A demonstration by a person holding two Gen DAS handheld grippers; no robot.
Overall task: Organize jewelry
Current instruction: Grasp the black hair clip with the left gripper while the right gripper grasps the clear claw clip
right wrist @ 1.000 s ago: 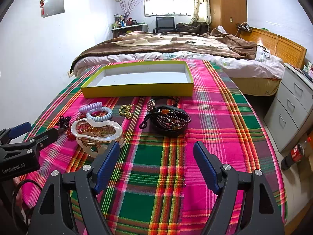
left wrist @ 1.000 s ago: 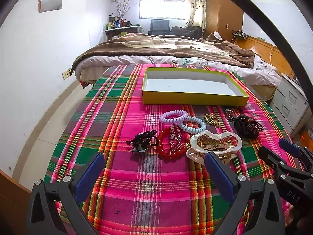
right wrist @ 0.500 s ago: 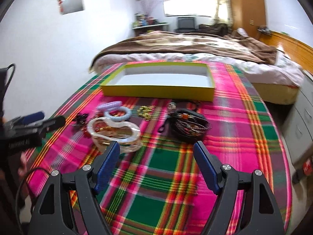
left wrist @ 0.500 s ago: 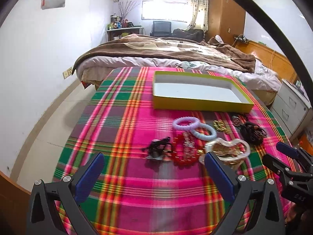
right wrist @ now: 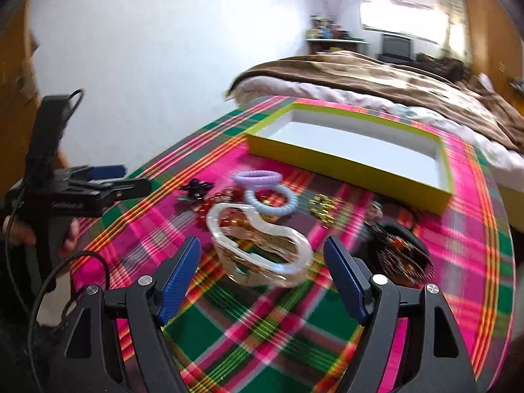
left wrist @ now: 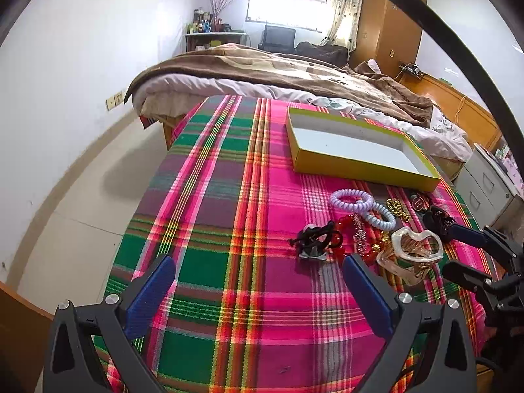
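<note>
Fingers (right wrist: 178, 281) spread wide on the right gripper (right wrist: 262, 281), empty; the clear dish (right wrist: 262, 249) sits dead ahead between them, lengthwise across, nearer than the left gripper (left wrist: 258, 294).

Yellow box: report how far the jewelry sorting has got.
Nothing is sorted yet: the yellow box holds nothing. Both tools are open and empty; the right tool is lined up on the clear bangle. The coil hair ties, red bead bracelet and black hair clip are left on the cloth.
</note>
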